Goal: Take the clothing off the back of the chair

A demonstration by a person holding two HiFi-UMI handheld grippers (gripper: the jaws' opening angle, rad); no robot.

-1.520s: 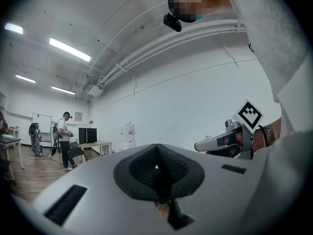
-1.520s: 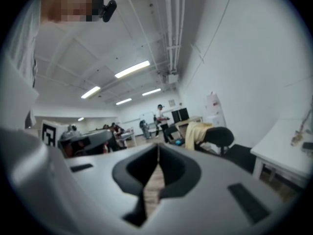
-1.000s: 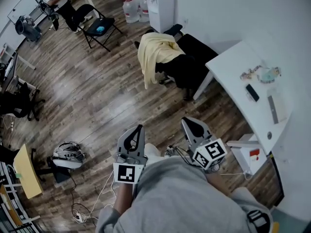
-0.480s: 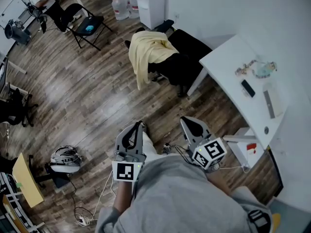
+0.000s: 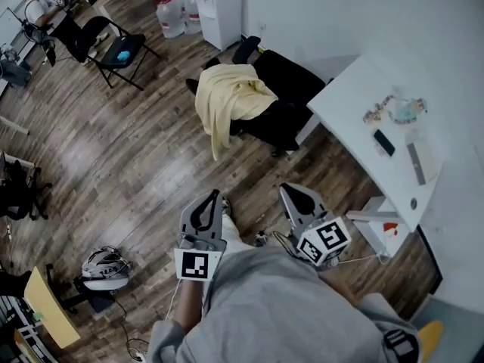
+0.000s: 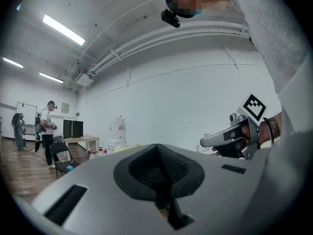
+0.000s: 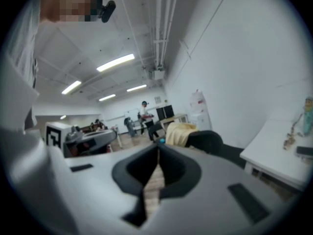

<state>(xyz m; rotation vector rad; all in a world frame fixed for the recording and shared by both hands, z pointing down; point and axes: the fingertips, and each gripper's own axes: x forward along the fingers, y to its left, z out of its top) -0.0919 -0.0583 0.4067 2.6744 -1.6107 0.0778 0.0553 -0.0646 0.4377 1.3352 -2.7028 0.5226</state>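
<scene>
A pale yellow garment (image 5: pixel 225 100) hangs over the back of a black office chair (image 5: pixel 291 97) beside the white desk. It also shows in the right gripper view, where the garment (image 7: pixel 180 132) lies on the chair (image 7: pixel 209 142) straight ahead. My left gripper (image 5: pixel 214 197) and right gripper (image 5: pixel 290 190) are held side by side near my body, well short of the chair. Both point toward it, jaws shut with nothing between them. In the left gripper view the left gripper (image 6: pixel 156 146) has its tips together. The right gripper (image 7: pixel 158 149) looks the same in its own view.
A white desk (image 5: pixel 355 127) with small items stands right of the chair. A water dispenser (image 5: pixel 220 6) and bottles (image 5: pixel 171 13) stand behind it. A folding chair (image 5: pixel 115 48) and a person (image 5: pixel 35 4) are far left. A helmet-like device (image 5: pixel 106 268) with cables lies on the wood floor.
The room has slid across the head view as I walk toward the chair; the garment now sits a little nearer and further left. Both grippers stay shut and empty.
</scene>
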